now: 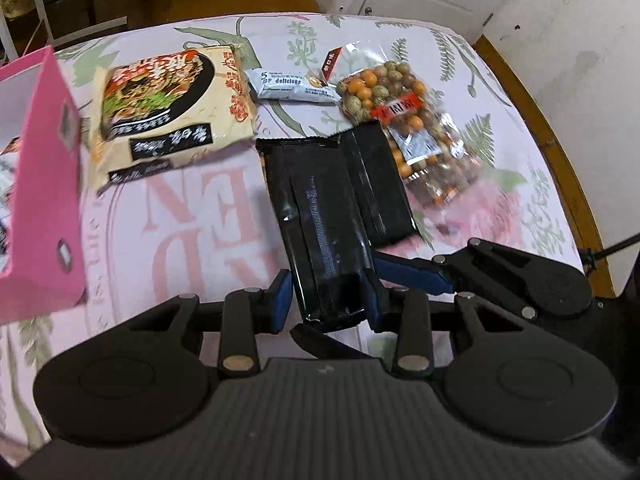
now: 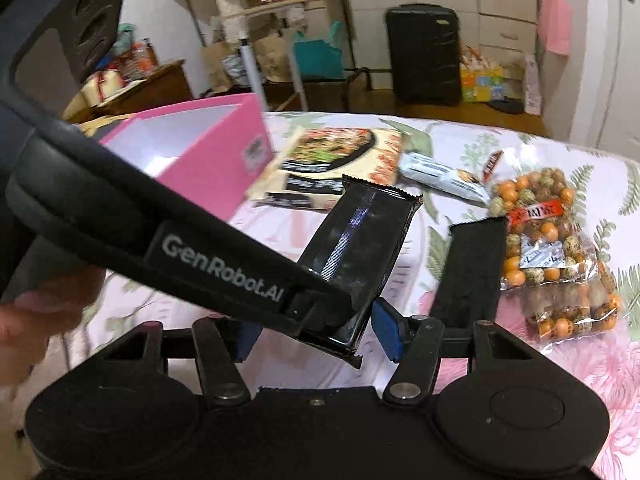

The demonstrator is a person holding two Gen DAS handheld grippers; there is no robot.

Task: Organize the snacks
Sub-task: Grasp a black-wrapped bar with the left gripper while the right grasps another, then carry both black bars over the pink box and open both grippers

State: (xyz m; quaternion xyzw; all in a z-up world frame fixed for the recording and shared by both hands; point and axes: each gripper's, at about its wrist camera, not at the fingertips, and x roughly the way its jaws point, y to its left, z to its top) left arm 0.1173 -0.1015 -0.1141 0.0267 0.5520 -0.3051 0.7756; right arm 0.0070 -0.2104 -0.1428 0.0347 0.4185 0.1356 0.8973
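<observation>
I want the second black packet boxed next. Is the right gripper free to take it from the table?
Probably yes. The right gripper grips nothing, and the flat black packet lies uncovered just ahead. The left gripper, holding the other packet, crosses close by.

- Soft, even indoor light is falling across the tablecloth [image 1: 168, 216], casting only faint shadows.
- Glare is streaking the black wrapper [image 2: 352, 236].
- Fisheye distortion is bending the table's edges.
- Motion blur is smearing the pink box [image 1: 44, 184].
</observation>
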